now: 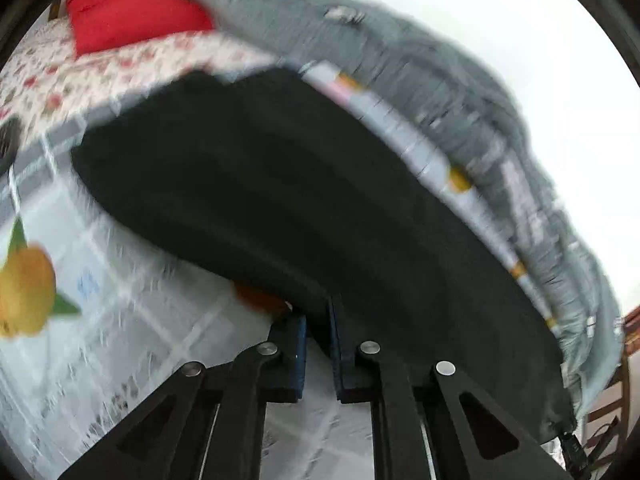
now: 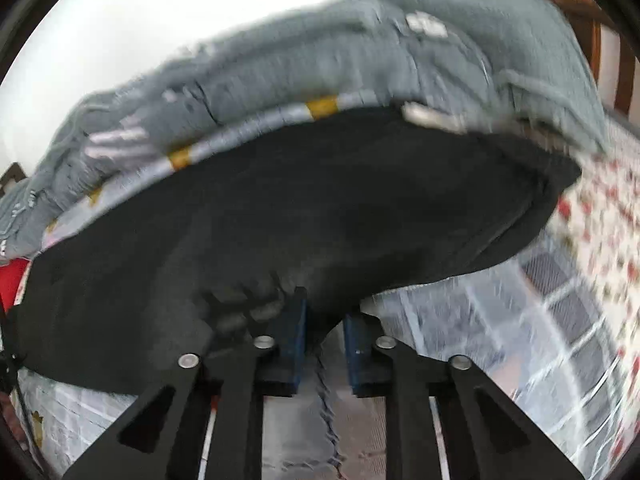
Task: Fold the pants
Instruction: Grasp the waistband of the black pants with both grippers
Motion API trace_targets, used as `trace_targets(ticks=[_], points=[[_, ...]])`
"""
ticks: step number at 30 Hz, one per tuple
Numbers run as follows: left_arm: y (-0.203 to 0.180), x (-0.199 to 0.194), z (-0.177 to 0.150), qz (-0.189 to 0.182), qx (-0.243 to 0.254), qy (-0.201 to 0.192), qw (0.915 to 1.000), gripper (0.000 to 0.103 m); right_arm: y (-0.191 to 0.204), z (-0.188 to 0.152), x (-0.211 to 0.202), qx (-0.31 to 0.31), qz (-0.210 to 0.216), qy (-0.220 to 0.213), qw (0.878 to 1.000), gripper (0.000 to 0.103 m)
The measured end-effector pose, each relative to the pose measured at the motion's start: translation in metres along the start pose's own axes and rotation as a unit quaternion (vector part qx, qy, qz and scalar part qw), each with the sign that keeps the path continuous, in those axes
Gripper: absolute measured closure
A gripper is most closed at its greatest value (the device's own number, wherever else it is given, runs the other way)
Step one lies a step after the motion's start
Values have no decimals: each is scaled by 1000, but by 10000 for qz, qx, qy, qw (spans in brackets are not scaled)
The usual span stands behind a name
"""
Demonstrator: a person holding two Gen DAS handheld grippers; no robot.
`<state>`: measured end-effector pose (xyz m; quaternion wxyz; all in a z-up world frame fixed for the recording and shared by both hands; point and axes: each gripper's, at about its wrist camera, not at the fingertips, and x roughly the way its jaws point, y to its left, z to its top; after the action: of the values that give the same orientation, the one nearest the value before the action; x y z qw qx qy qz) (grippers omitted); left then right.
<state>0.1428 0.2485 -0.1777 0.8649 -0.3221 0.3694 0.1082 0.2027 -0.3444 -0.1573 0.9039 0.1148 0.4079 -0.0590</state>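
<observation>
Item: black pants [image 1: 280,184], laid flat across a bed [image 1: 132,344], the bed covered by a pale checked sheet printed with yellow fruit [image 1: 24,292]; the near edge of the pants lies at the tips of both my tools. Left hand-held gripper [image 1: 318,320]: jaws drawn in narrow, blue pads pinching the near hem of the black cloth, a fold of it rising between them. Right hand-held gripper [image 2: 324,320]: jaws likewise drawn in, a bunched tongue of the pants caught between its blue pads, the cloth puckered just to the left of the grip in that view. Behind the pants, running along their far edge and touching it: a grey knitted blanket [image 2: 280,64], heaped, with a pale band marked by mustard squares where it meets the black cloth. Beyond the pants toward the head of the bed: a floral sheet in red and cream [image 1: 64,72], and on it a red pillow [image 1: 128,12]. Brown wooden frame [image 2: 600,28] at the picture's edge, past the blanket. White wall behind. Both views are smeared by motion blur; fine detail of the cloth cannot be made out.
</observation>
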Motion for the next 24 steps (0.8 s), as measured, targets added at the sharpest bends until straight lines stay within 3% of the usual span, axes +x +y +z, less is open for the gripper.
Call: trace_targets(ticks=[6, 11, 19, 22, 24], points=[[-53, -11, 42, -29, 744, -521, 9959, 93, 26, 53, -18, -329, 262, -545, 9976, 91], [-97, 10, 77, 272, 1263, -892, 9876, 93, 38, 90, 1, -394, 323, -700, 9962, 91], [-148, 73, 116, 744, 1792, -990, 9760, 93, 63, 141, 59, -633, -6, -635, 9960, 90], [-153, 95, 122, 799, 1781, -894, 9767, 93, 65, 154, 83, -519, 28, -472, 9975, 84], [-154, 109, 122, 885, 1816, -776, 9763, 92, 67, 160, 94, -480, 124, -405, 9980, 73]])
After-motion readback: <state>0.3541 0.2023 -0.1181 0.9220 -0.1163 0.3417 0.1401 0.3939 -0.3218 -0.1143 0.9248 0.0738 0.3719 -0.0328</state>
